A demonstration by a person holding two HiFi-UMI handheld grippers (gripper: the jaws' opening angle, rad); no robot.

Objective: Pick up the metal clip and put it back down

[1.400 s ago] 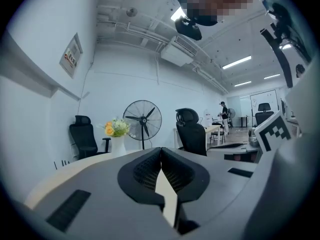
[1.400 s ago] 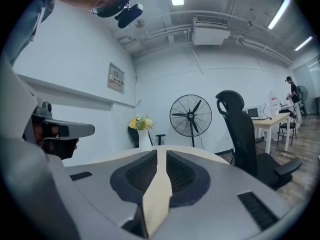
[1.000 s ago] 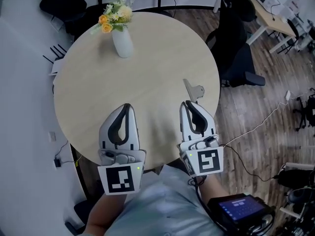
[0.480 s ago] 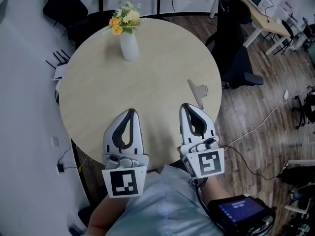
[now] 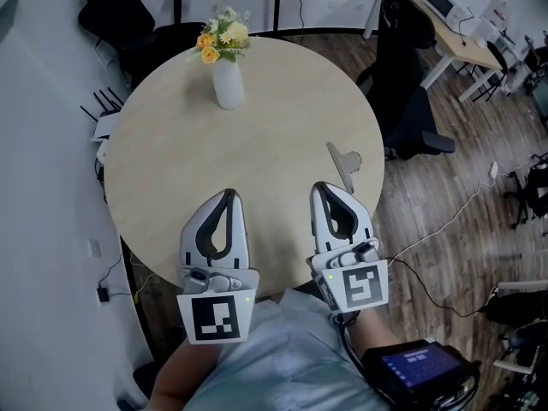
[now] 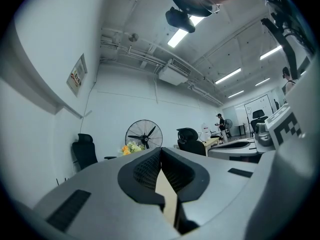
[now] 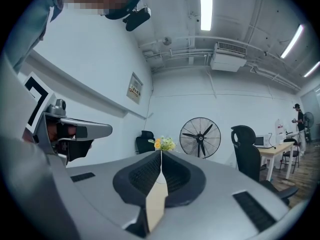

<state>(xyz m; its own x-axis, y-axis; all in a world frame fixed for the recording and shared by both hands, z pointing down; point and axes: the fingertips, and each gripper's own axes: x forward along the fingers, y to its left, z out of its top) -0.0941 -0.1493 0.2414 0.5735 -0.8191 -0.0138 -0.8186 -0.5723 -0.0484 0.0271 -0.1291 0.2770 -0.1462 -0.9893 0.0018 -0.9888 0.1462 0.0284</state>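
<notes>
Left gripper (image 5: 224,195) and right gripper (image 5: 324,187) both pinched closed, empty, over the desk (image 5: 257,135); metal clip (image 5: 344,163) just beyond the right.

Cannot see the near edge of the table (image 5: 171,144) under left gripper (image 5: 225,193) and right gripper (image 5: 322,186); cannot make out detail on the small metal clip (image 5: 344,165).

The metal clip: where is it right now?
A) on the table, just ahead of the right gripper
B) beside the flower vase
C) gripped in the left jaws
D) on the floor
A: the metal clip lies on the table just beyond the right gripper, jaws shut.
</notes>
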